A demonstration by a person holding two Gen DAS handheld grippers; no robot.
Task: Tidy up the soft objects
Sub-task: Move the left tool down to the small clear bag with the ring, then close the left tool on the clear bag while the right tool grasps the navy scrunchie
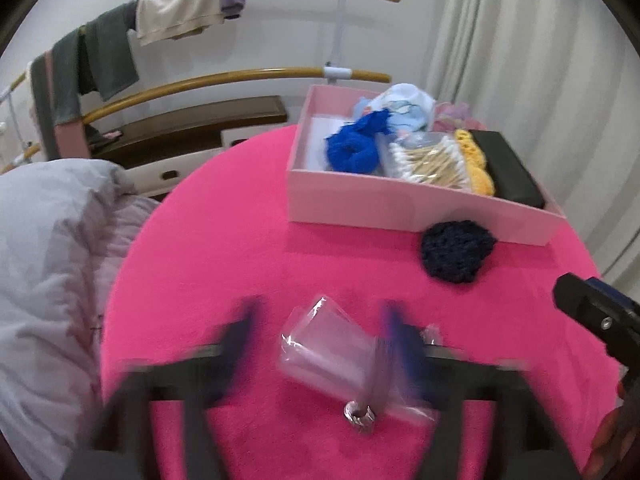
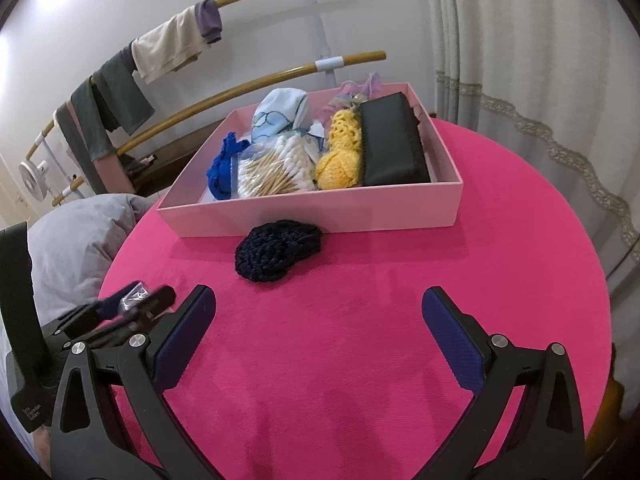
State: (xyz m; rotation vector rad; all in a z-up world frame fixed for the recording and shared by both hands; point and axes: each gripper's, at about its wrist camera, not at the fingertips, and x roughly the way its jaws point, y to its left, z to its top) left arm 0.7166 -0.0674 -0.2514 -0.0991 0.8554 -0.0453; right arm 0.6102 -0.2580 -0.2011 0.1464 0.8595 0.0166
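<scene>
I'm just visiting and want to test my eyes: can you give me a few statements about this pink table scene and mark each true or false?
1. The dark crocheted piece lies inside the pink box. False: it lies on the tablecloth, against the box's front wall.
2. A bag of cotton swabs sits in the box. True.
3. The right hand-held gripper is clamped on the yellow crochet item. False: its jaws are open and empty.
4. A clear plastic packet lies between the left hand-held gripper's fingers. True.
5. Clothes hang on the wooden rails behind. True.
</scene>
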